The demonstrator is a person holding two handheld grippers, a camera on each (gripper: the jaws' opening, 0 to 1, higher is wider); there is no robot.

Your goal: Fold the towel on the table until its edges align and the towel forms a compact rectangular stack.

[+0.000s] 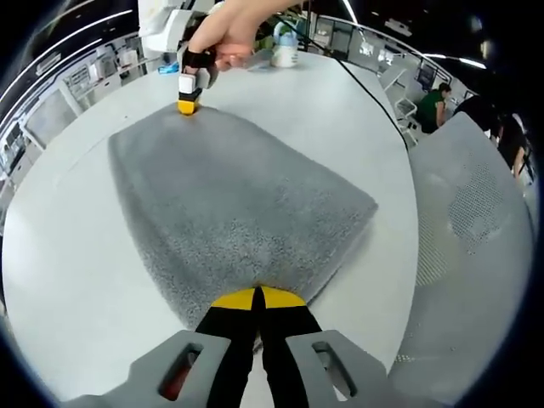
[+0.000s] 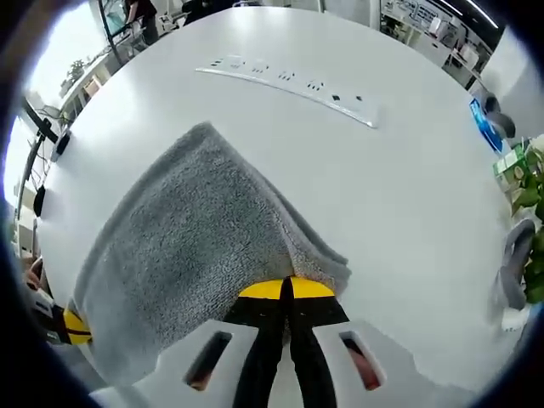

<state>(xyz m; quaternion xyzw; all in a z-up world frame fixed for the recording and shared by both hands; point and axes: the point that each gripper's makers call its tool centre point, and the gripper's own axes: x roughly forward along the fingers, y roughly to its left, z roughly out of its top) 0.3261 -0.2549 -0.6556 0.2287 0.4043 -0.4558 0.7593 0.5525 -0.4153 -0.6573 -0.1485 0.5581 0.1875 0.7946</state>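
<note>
A grey towel [image 1: 229, 204] lies folded on the round white table [image 1: 68, 255]. In the left gripper view my left gripper [image 1: 257, 297] has its yellow tips together on the towel's near edge. At the towel's far corner a hand holds my right gripper [image 1: 188, 100] with its tip down on the cloth. In the right gripper view the towel [image 2: 187, 238] spreads away from my right gripper [image 2: 286, 290], which is shut on a layered corner. The left gripper [image 2: 73, 326] shows small at the towel's far left edge.
A bottle [image 1: 285, 47] stands at the table's far rim. A long power strip [image 2: 289, 81] is set into the tabletop beyond the towel. A blue object [image 2: 484, 123] and a green carton [image 2: 514, 166] lie at the right. A grey mesh chair [image 1: 476, 212] stands beside the table.
</note>
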